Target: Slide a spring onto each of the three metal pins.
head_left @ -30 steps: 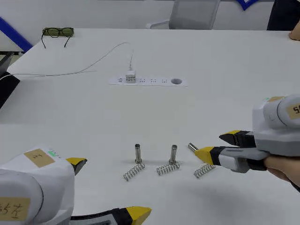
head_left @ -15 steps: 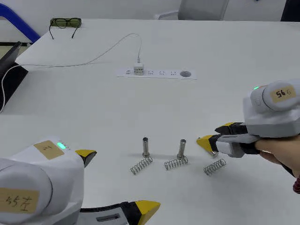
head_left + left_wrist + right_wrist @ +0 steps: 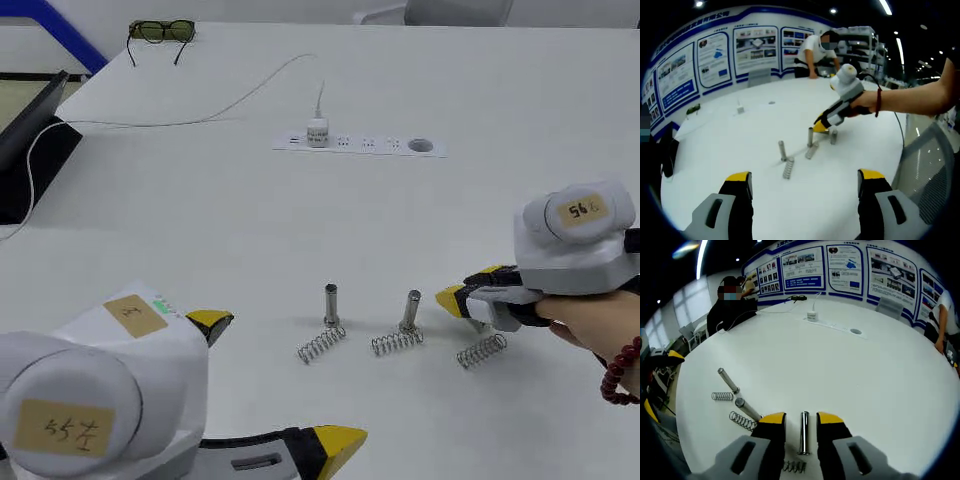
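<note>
So far, no spring on any pin

Across the white counter (image 3: 200, 220), I judge the task not begun. My left gripper (image 3: 275, 382) hangs low, its fingers wide apart and empty. My right gripper (image 3: 801, 419) has its fingers narrowly apart around the third pin (image 3: 804, 437), with a gap on each side. The left pin (image 3: 331, 303) and middle pin (image 3: 411, 310) stand bare. The left spring (image 3: 320, 344), middle spring (image 3: 397, 342) and right spring (image 3: 482, 351) lie flat beside the pins, so all three remain.

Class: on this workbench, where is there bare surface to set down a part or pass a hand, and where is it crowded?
Free: the broad stretch of table between the power strip and the pins; also the area past the strip's right end. Crowded: the near row, where pins, springs and the right gripper sit close, with the left gripper in front.
</note>
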A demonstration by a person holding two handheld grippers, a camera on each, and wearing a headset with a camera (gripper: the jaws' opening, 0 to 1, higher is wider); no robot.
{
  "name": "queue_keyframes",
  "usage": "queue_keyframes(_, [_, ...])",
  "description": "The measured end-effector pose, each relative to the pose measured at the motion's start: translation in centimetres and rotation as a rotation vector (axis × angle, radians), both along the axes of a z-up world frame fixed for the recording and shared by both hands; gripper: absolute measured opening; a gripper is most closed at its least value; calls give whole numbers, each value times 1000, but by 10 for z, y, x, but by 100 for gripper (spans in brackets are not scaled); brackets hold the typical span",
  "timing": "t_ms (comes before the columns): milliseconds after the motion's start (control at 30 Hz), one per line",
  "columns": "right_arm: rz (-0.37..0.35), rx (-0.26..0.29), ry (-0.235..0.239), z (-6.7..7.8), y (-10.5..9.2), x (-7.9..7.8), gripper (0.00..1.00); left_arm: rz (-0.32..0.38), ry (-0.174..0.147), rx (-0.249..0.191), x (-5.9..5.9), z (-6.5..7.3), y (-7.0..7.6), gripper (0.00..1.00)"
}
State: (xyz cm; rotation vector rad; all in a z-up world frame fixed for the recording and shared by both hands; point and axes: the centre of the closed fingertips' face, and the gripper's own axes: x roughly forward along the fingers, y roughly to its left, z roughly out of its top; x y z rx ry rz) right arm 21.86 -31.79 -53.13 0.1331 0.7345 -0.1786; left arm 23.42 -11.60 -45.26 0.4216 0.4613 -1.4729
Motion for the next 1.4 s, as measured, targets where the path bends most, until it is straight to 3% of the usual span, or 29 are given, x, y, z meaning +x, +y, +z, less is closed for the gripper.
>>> queue_keyframes(267, [-11,-6,8,-8,-3,2,20,3,8,11,3,-6,2,87])
queue_keyframes(667, [5,-44,31,-11,-7,3,11,-5,-10,12,5,-4,2,87])
queue_keyframes(967, [-5,-27,41,-10,-6,1,9,-4,-10,11,5,-2,2,85])
queue_keyframes(1400, [-38,-1,-9,15,-3,-10,9,17,-15,-10,10,6,5,84])
